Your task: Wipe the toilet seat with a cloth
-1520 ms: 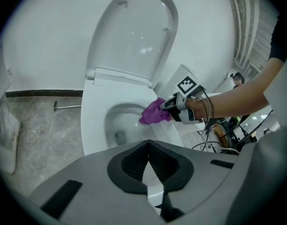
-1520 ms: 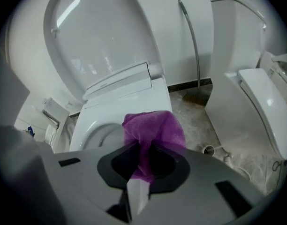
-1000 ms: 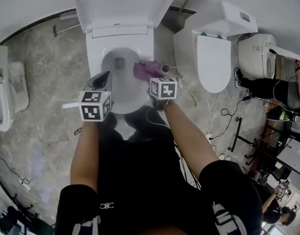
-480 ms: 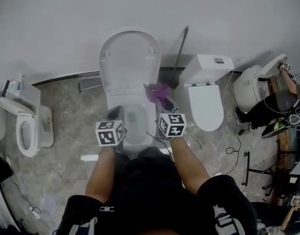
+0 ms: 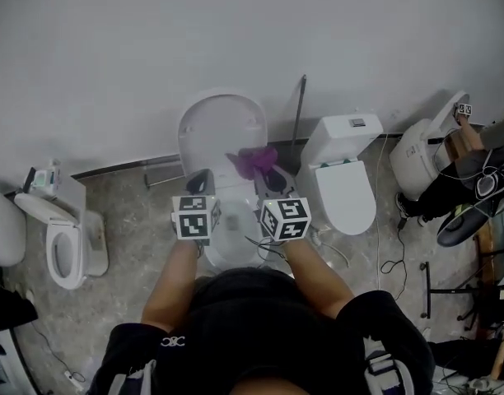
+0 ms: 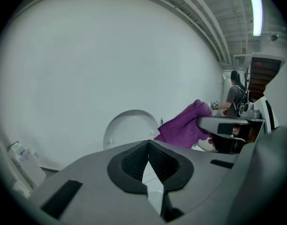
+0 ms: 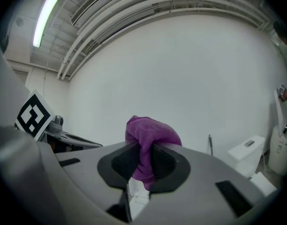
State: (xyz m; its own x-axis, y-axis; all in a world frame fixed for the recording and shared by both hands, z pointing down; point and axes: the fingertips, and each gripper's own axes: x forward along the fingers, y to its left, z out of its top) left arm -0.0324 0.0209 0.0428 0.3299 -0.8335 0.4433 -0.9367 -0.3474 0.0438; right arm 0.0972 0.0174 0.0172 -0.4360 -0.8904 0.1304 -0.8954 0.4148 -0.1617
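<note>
A white toilet stands below me, its lid point(image 5: 221, 130) raised against the wall and its seat point(image 5: 232, 239) showing between my two grippers. My right gripper point(image 5: 267, 173) is shut on a purple cloth point(image 5: 254, 160), held up in the air in front of the lid. In the right gripper view the cloth point(image 7: 147, 137) bulges out from between the pads of that gripper point(image 7: 142, 162). My left gripper point(image 5: 200, 179) hovers beside it, shut and empty. The left gripper view shows its own jaws point(image 6: 148, 149) closed, with the cloth point(image 6: 183, 125) and the lid point(image 6: 127, 128) beyond.
A second toilet point(image 5: 344, 179) stands close on the right, a third one point(image 5: 61, 241) on the left, another point(image 5: 423, 155) at far right. A metal pipe point(image 5: 299, 109) leans against the wall. Cables point(image 5: 396, 262) lie on the floor. A person point(image 5: 474, 179) is at the right edge.
Both grippers have lifted away from the seat; the cloth, down at the seat's rim a second ago, now hangs in the air before the lid. The head view has pulled back and up.
</note>
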